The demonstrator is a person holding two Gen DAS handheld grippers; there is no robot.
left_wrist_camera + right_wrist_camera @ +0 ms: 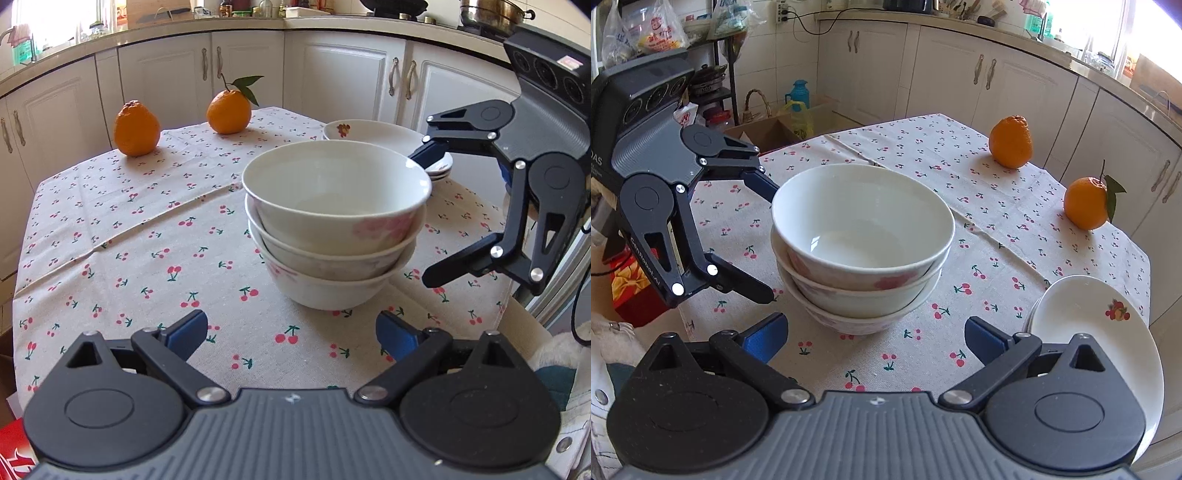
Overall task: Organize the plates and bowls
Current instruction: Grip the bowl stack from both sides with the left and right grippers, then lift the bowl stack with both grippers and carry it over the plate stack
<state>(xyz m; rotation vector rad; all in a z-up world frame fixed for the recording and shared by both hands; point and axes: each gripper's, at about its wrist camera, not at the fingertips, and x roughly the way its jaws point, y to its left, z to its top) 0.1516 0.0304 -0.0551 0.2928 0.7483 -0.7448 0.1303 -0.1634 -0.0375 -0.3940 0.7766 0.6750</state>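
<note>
Three nested bowls [862, 243], top one empty; plates [1089, 332] stacked beside.
Left gripper [291, 332] and right gripper [875, 334]: fingers spread, holding nothing.

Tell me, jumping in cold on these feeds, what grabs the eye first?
The stack of three white bowls in the middle of the cherry-print tablecloth dominates both views. Two bright oranges sit at the far edge, and a pile of white plates lies beside the bowls. Both hand-held grippers, left and right, are open and hold nothing, flanking the stack.
</note>
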